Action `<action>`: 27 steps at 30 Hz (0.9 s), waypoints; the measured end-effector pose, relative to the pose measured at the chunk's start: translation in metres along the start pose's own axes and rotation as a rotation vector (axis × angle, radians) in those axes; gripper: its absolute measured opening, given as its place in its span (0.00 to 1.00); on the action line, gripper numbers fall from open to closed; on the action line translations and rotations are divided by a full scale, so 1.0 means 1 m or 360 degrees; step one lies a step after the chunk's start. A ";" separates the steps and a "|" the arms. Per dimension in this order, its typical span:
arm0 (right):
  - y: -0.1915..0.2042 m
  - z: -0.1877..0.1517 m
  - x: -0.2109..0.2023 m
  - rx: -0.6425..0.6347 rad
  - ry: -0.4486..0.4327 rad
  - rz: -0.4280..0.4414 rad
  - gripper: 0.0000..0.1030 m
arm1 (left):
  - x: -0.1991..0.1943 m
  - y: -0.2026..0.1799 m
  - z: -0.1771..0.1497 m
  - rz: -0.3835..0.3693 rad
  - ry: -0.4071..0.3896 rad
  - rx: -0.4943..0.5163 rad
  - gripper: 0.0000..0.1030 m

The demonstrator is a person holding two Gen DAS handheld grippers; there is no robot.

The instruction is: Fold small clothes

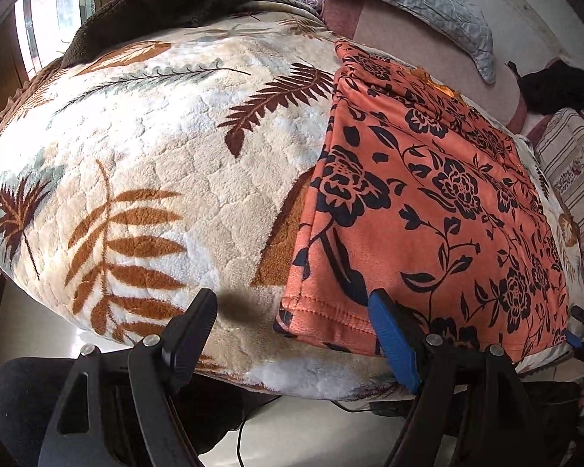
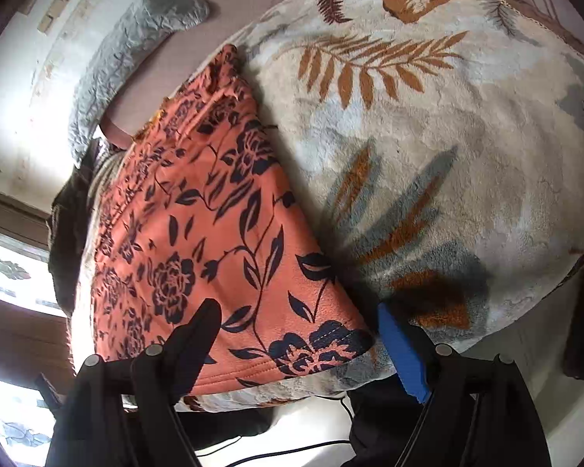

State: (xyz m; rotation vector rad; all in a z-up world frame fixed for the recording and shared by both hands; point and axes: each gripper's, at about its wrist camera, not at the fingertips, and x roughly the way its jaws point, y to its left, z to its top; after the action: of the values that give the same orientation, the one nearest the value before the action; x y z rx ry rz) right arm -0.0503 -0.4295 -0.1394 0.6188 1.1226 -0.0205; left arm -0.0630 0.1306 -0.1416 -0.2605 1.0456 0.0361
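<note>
My left gripper (image 1: pixel 292 323) has its fingers spread wide and holding nothing: the black finger (image 1: pixel 190 327) hangs over the fleece, while the blue-padded one (image 1: pixel 393 334) lies at the near hem of the orange floral garment (image 1: pixel 428 202); I cannot tell whether it touches the cloth. My right gripper (image 2: pixel 296 334) is spread just as wide and also empty, its black finger (image 2: pixel 198 334) over the garment's near edge and its blue one (image 2: pixel 401 354) just off the garment's near corner, above the fleece.

The garment, orange with dark navy flowers and vines, lies flat and already folded into a rough rectangle, its stitched hem toward me, near the front edge of the bed. It rests on a cream fleece blanket (image 1: pixel 167 148) printed with brown and rust fern leaves. In the left wrist view the tip of my right gripper shows at the garment's far near-corner.

Farther off, a dark brown fuzzy throw (image 1: pixel 175 4) is heaped on the blanket, a grey quilted pillow (image 1: pixel 420 4) leans by the wall, and a striped cushion (image 1: pixel 572 179) sits beside the blanket. A black cable (image 2: pixel 292 451) runs across the pale floor below.
</note>
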 end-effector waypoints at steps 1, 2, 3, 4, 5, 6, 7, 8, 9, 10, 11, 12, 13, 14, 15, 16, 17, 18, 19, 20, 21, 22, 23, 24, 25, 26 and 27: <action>0.002 -0.001 0.003 -0.0015 0.0024 -0.0024 0.76 | -0.002 -0.001 0.000 -0.0010 -0.0008 0.0009 0.78; 0.005 -0.002 0.004 -0.0042 0.0025 -0.0039 0.71 | -0.004 -0.002 0.000 -0.0012 -0.0014 0.0018 0.78; 0.007 -0.003 0.004 -0.0062 0.0028 -0.0037 0.62 | -0.006 -0.003 0.000 -0.0010 -0.0018 0.0022 0.78; 0.007 -0.004 0.004 -0.0067 0.0037 -0.0021 0.50 | -0.007 -0.002 0.001 -0.0015 -0.0024 0.0021 0.78; 0.008 -0.005 0.006 -0.0071 0.0048 -0.0016 0.45 | -0.006 -0.002 0.002 -0.0017 -0.0024 0.0022 0.78; 0.007 -0.005 0.008 -0.0074 0.0059 -0.0024 0.41 | -0.004 -0.001 0.002 -0.0011 -0.0014 0.0025 0.78; 0.007 -0.005 0.010 -0.0072 0.0068 -0.0033 0.41 | 0.002 0.000 0.003 -0.0006 0.0013 0.0023 0.78; 0.007 -0.004 0.010 -0.0069 0.0064 -0.0034 0.42 | 0.009 0.004 0.004 -0.0005 0.0052 0.0001 0.68; 0.008 -0.004 0.008 -0.0073 0.0055 -0.0023 0.43 | 0.012 0.006 0.004 0.0012 0.0076 -0.0024 0.57; 0.008 -0.003 0.007 -0.0074 0.0051 -0.0009 0.49 | 0.011 0.007 0.004 0.0011 0.0060 -0.0030 0.56; 0.008 -0.003 0.007 -0.0070 0.0051 0.0008 0.54 | 0.008 0.007 0.004 -0.0012 0.0056 -0.0023 0.47; 0.008 -0.003 0.006 -0.0071 0.0042 0.0018 0.59 | 0.007 0.006 0.004 -0.0027 0.0063 -0.0005 0.36; 0.009 -0.002 0.006 -0.0073 0.0041 0.0021 0.59 | 0.005 0.005 0.003 -0.0029 0.0069 0.0015 0.31; 0.009 -0.002 0.006 -0.0069 0.0046 0.0027 0.59 | 0.004 0.002 0.003 -0.0038 0.0072 0.0033 0.24; 0.009 -0.002 0.007 -0.0066 0.0049 0.0032 0.59 | 0.002 0.000 0.003 -0.0040 0.0071 0.0046 0.22; 0.009 -0.002 0.006 -0.0068 0.0051 0.0035 0.59 | 0.000 -0.001 0.003 -0.0034 0.0063 0.0054 0.22; 0.010 -0.002 0.005 -0.0074 0.0054 0.0044 0.58 | -0.001 -0.002 0.003 -0.0039 0.0055 0.0053 0.22; 0.011 -0.003 0.004 -0.0087 0.0054 0.0059 0.57 | -0.001 -0.002 0.004 -0.0048 0.0051 0.0046 0.25; 0.013 -0.003 0.004 -0.0100 0.0059 0.0074 0.57 | 0.002 -0.002 0.004 -0.0043 0.0063 0.0044 0.31; 0.013 -0.004 0.006 -0.0105 0.0069 0.0076 0.57 | 0.006 -0.001 0.003 -0.0030 0.0084 0.0039 0.47; 0.013 -0.004 0.008 -0.0101 0.0077 0.0069 0.57 | 0.008 0.001 0.002 -0.0022 0.0091 0.0028 0.52; 0.013 -0.003 0.009 -0.0093 0.0081 0.0065 0.57 | 0.009 0.001 0.002 -0.0027 0.0080 0.0020 0.52; 0.013 -0.003 0.009 -0.0092 0.0084 0.0068 0.57 | 0.008 0.001 0.002 -0.0027 0.0075 0.0020 0.52; 0.013 -0.003 0.010 -0.0094 0.0084 0.0069 0.57 | 0.007 0.001 0.002 -0.0031 0.0070 0.0027 0.46; 0.013 -0.003 0.011 -0.0093 0.0090 0.0078 0.57 | 0.007 0.000 0.002 -0.0048 0.0067 0.0039 0.32; 0.012 -0.002 0.012 -0.0090 0.0103 0.0084 0.55 | 0.007 -0.001 0.002 -0.0087 0.0087 0.0051 0.10; 0.011 -0.002 0.013 -0.0088 0.0117 0.0085 0.33 | 0.005 -0.001 0.004 -0.0104 0.0090 0.0040 0.09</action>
State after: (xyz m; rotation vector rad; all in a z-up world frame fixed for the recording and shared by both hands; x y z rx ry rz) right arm -0.0426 -0.4155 -0.1463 0.6040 1.1738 0.0792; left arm -0.0571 0.1299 -0.1445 -0.2738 1.0922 -0.0435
